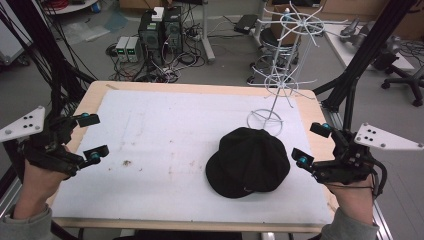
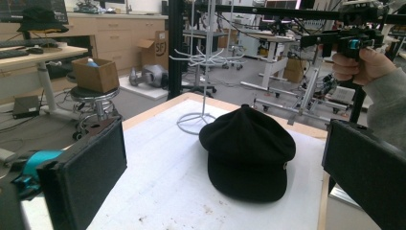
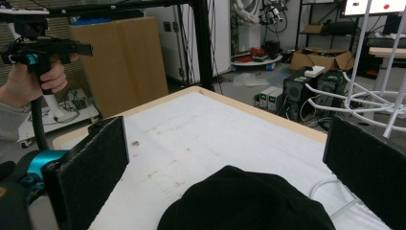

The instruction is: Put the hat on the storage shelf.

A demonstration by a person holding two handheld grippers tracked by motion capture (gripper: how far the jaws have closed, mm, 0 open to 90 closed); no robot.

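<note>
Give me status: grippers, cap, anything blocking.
Left gripper open, empty, at table's left edge. Right gripper open, empty, beside the black cap. Cap flat on the white mat, crown against the white wire hat stand base. Approach clear.

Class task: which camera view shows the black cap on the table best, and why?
The high view: the whole black cap shows from above, brim nearest the person, beside the white wire stand. The left gripper view shows it whole but from the side; the right gripper view cuts it off at the bottom edge.
</note>
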